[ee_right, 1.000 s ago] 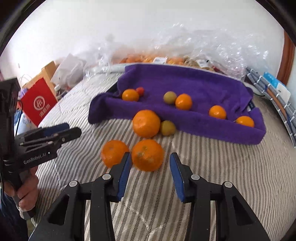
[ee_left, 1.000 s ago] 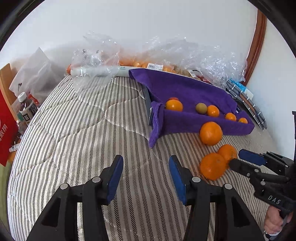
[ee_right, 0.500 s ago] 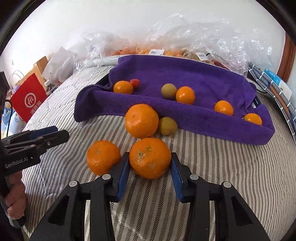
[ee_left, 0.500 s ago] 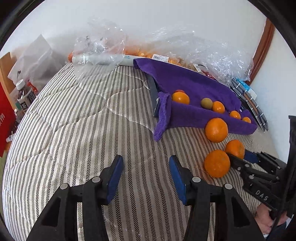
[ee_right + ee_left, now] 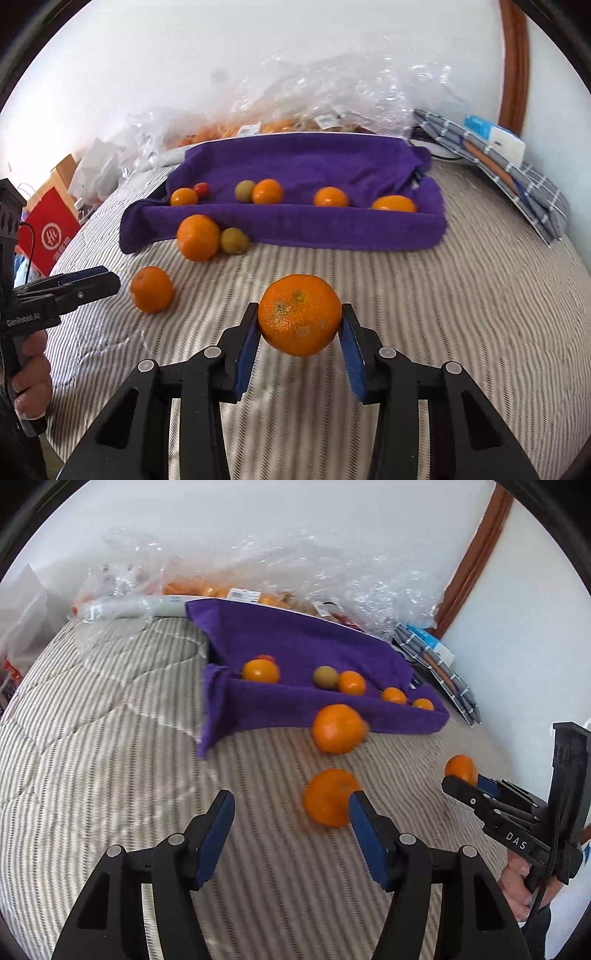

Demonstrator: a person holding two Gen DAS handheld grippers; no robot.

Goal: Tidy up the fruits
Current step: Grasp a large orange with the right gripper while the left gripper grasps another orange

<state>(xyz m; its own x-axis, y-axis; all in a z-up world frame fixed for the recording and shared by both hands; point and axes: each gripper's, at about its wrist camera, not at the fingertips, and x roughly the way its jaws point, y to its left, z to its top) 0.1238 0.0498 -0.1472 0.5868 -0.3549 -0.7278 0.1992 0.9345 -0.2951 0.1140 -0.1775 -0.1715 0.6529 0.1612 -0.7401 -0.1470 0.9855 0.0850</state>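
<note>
My right gripper (image 5: 300,328) is shut on a large orange (image 5: 299,314) and holds it above the striped bed; it shows in the left wrist view (image 5: 466,783) with that orange (image 5: 460,768). My left gripper (image 5: 291,812) is open, an orange (image 5: 328,797) lying on the bed near its right finger. The same orange (image 5: 152,288) is beside the left gripper (image 5: 103,281) in the right wrist view. Another orange (image 5: 197,237) and a greenish fruit (image 5: 233,240) lie against a purple towel (image 5: 295,162) holding several small fruits.
Crumpled clear plastic bags (image 5: 314,99) with more fruit lie behind the towel. Folded striped cloths and a blue box (image 5: 495,147) are at the right. A red paper bag (image 5: 48,229) stands off the bed's left edge. The wall is close behind.
My right gripper closed on the large orange and lifted it off the bed. My left gripper moved right, toward the orange that lay beside it.
</note>
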